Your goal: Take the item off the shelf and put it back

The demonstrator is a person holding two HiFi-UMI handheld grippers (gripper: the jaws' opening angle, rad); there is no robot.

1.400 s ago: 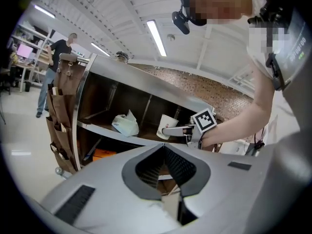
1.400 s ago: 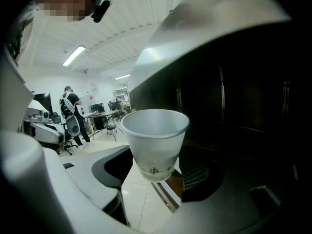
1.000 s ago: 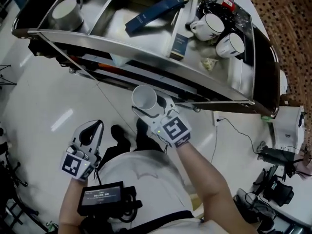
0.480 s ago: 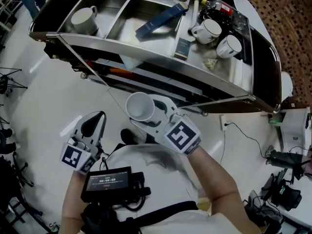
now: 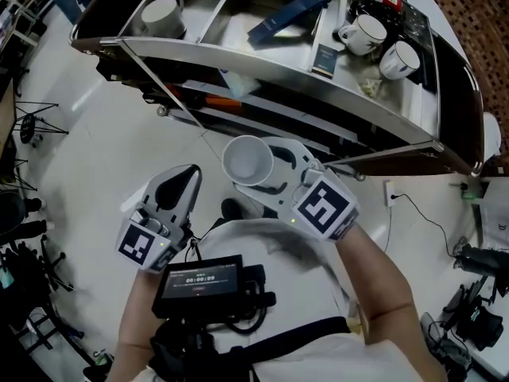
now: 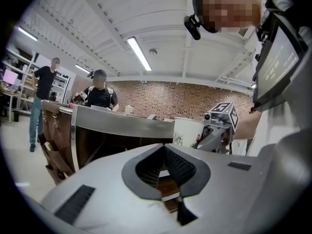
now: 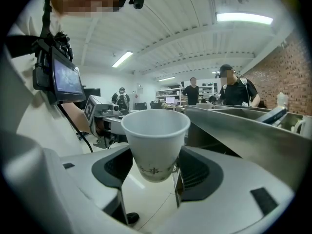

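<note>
A white paper cup point(image 5: 249, 161) stands upright between the jaws of my right gripper point(image 5: 261, 172), which is shut on its lower half. The right gripper view shows the cup point(image 7: 155, 139) empty, its rim above the pads point(image 7: 195, 172). It hangs in front of the steel shelf point(image 5: 334, 102), just below the top tray's front rail. My left gripper point(image 5: 189, 175) is held lower left of the cup, its jaws shut with nothing between them. From the left gripper view the cup point(image 6: 187, 132) shows beyond the closed tips point(image 6: 164, 149).
The shelf's top tray holds a white mug point(image 5: 163, 13) at left, a long blue box point(image 5: 288, 18) in the middle, a small blue box point(image 5: 324, 58) and two mugs point(image 5: 364, 32) at right. People point(image 7: 234, 89) stand behind the shelf. Cables and gear point(image 5: 469, 309) lie on the floor at right.
Both grippers have risen; the right one carried the cup up and a little right, nearer the shelf's top rail. The cup has stayed in the right jaws.
</note>
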